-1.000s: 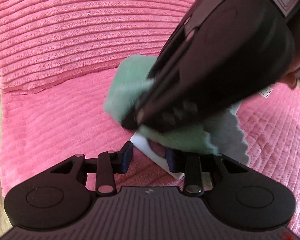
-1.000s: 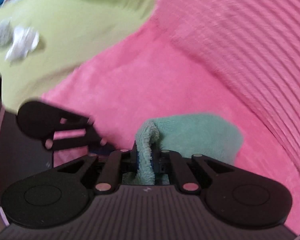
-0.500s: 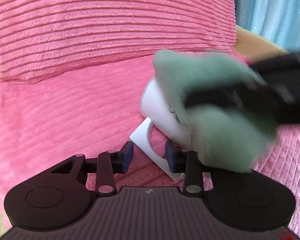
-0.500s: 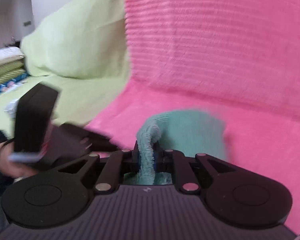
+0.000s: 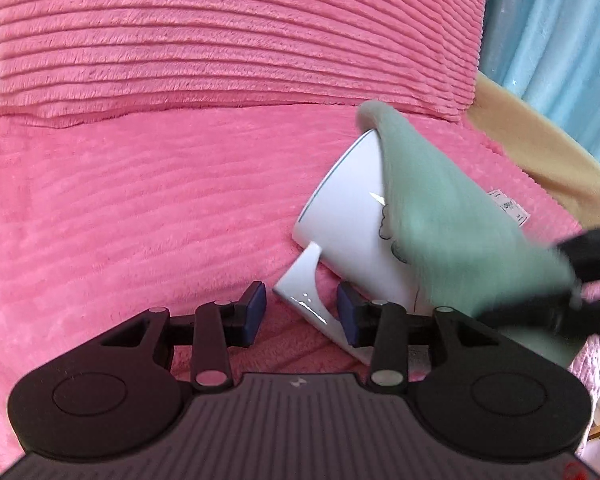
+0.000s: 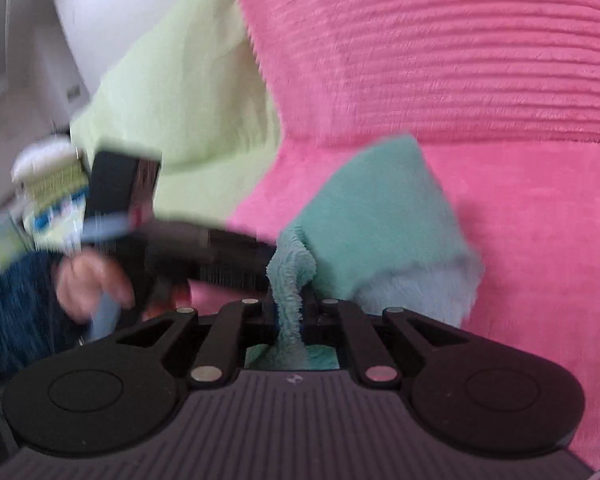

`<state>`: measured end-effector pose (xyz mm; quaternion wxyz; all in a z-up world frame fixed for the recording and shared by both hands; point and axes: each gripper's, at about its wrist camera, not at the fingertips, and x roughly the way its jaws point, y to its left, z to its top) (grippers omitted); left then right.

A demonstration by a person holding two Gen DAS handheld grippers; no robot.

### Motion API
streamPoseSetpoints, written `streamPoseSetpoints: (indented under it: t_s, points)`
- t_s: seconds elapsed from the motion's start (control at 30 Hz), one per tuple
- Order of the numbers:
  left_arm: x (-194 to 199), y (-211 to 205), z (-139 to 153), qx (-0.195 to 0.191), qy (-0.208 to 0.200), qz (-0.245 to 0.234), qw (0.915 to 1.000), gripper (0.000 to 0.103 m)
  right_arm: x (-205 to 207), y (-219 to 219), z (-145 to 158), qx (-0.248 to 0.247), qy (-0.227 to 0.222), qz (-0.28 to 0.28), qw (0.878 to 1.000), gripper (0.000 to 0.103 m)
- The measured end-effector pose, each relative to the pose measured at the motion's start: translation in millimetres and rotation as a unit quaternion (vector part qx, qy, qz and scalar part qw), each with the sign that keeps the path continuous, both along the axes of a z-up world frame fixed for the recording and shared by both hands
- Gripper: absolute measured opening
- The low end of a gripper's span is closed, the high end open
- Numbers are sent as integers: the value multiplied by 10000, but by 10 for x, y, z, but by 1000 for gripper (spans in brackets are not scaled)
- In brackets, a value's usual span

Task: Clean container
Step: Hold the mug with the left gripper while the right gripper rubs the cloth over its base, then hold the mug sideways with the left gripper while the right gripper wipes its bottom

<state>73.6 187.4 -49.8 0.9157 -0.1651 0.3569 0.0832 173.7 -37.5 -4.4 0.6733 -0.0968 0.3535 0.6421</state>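
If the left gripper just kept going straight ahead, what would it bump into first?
The left gripper would probably meet the white mug's handle first; it sits right between the open fingers. The mug lies just beyond, part-covered by the green cloth.

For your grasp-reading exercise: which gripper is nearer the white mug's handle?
Left. The left gripper has the mug handle between its open fingers; the right gripper, clamping the green cloth, works along the mug's far side.

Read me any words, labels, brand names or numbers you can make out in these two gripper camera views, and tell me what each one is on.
No text reads clearly.
Small white fabric tag behind the green terry cloth: dark print, too small to read.
White ceramic mug: a dark line drawing, partly covered by the cloth, no legible words.
Blurred green, blue and white pile in the right wrist view: unreadable.
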Motion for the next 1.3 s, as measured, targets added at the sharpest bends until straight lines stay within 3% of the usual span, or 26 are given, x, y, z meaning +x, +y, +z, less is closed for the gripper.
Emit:
streamPoseSetpoints:
  t_s: [0.07, 0.2, 0.3, 0.37, 0.43, 0.57, 0.63, 0.8, 0.83, 1.07, 1.17, 1.3]
  points:
    - [5, -23, 0, 89, 23, -15, 10000, 47, -23, -8, -152, -277, -121, -265, 9992, 4]
    - [2, -47, 3, 173, 38, -27, 9998, 47, 238, -190, -312, -88, 791, -894, 9928, 3]
    - [11, -96, 6, 364, 70, -61, 9993, 46, 412, -356, -281, -98, 973, -1759, 9795, 4]
    - [21, -149, 12, 551, 96, -81, 9984, 46, 510, -471, -223, -92, 873, -2347, 9681, 6]
    - [31, -197, 15, 717, 120, -99, 9973, 45, 487, -499, -82, 12, 482, -2511, 9667, 9]
    - [53, -295, 8, 1050, 175, -177, 9942, 45, 249, -418, 282, 1035, 93, -1974, 9748, 9]
    - [58, -319, 7, 1117, 182, -190, 9934, 45, 153, -279, 341, 1293, 244, -1457, 9805, 9]
    - [52, -339, -8, 1210, 190, -228, 9922, 45, 105, 183, 141, 1174, 374, -789, 9892, 5]
    - [51, -346, -10, 1232, 188, -234, 9919, 45, 175, 240, 103, 1225, 576, -718, 9882, 4]
    - [52, -335, -23, 1228, 192, -242, 9919, 45, 712, 592, -107, 1507, 2122, -828, 9620, 3]
    - [49, -333, -25, 1215, 189, -240, 9921, 44, 806, 689, -131, 1537, 2212, -1015, 9577, 3]
    - [45, -339, -27, 1241, 181, -251, 9918, 45, 975, 655, -216, 1330, 2015, -1768, 9542, 7]
